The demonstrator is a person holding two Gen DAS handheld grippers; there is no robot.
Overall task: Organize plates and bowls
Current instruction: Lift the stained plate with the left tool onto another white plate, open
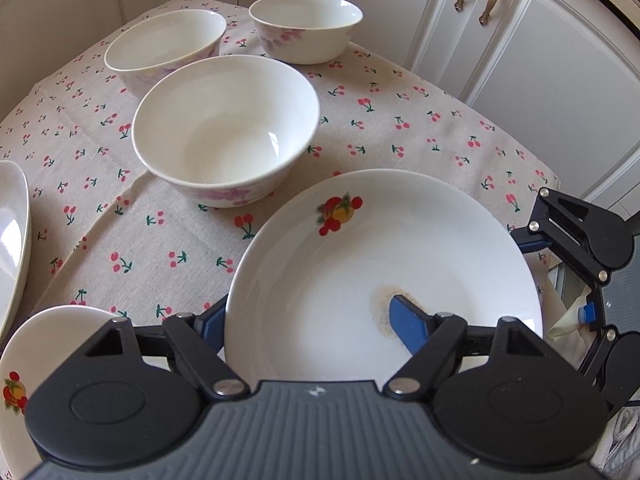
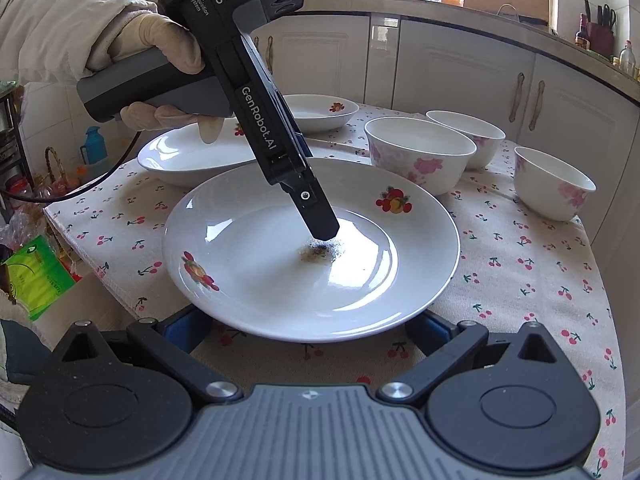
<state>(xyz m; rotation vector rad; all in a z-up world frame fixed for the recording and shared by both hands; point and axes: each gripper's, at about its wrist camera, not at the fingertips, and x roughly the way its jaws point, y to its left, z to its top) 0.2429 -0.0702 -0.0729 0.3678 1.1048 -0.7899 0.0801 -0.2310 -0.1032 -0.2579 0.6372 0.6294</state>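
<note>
A white plate with fruit decals and a brown stain at its middle lies on the cherry-print tablecloth. My left gripper straddles its rim. One blue pad rests on the stain and the other sits outside the rim, so the jaws stand apart. From the right wrist view only one of its fingers shows, held by a gloved hand. My right gripper is open, its pads under the plate's near rim. Three flowered bowls stand behind.
A larger plate and a smaller decal plate lie on the plate's far side in the right wrist view. White cupboards close in the table. The table's edge drops to bags on the floor.
</note>
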